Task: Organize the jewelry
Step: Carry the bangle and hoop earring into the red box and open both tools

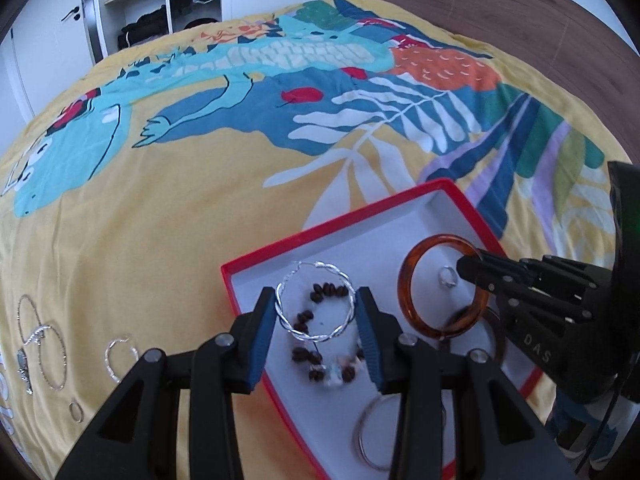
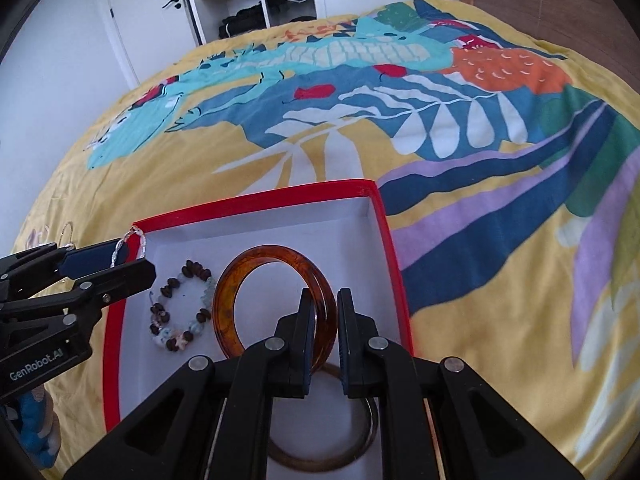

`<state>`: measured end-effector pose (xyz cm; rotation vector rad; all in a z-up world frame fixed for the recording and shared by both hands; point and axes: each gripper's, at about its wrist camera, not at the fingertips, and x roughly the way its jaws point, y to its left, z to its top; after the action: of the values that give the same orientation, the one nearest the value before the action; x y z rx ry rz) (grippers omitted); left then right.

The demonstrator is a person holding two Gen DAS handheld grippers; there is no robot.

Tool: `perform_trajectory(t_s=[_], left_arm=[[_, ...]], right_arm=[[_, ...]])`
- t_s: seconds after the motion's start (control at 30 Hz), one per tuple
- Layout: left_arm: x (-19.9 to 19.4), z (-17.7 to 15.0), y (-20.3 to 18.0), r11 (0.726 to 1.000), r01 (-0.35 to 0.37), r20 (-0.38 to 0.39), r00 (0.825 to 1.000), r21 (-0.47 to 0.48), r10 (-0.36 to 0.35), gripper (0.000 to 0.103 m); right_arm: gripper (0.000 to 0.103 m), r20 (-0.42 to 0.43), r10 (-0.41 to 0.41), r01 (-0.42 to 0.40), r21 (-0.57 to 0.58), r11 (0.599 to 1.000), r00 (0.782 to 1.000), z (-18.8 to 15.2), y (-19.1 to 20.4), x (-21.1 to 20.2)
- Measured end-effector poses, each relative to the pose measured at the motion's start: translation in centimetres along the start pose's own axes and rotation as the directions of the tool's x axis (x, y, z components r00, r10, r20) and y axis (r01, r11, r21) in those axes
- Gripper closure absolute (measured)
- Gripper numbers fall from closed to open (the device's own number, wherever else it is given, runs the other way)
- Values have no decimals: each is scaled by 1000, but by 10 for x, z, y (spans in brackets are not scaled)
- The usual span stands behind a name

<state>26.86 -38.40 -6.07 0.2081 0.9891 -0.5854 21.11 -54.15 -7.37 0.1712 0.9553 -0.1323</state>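
Observation:
A red box with a white inside lies on the bed; it also shows in the right wrist view. My left gripper is shut on a twisted silver hoop and holds it above the box, over a brown bead bracelet that also shows in the right wrist view. My right gripper is shut on an amber bangle, upright inside the box; the bangle also shows in the left wrist view. A small silver ring and thin metal bangles lie in the box.
Loose silver bracelets, a silver hoop and a small ring lie on the yellow patterned bedspread left of the box. An open wardrobe stands beyond the bed. A wooden headboard is at the right.

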Motion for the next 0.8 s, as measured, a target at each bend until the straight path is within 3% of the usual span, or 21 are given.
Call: perform_trajectory(t_s=[0.7,0.8], left_arm=[[38,-6,7,997,-16,-58,998,-74,11,64],[38,-4,10,996,-1,-62,998,-90,-5,64]], right_arm=[[92,-34,-63,61,-70,996,997,10,7,33],[85,-31,-75,73,-78,994,997,11,7,31]])
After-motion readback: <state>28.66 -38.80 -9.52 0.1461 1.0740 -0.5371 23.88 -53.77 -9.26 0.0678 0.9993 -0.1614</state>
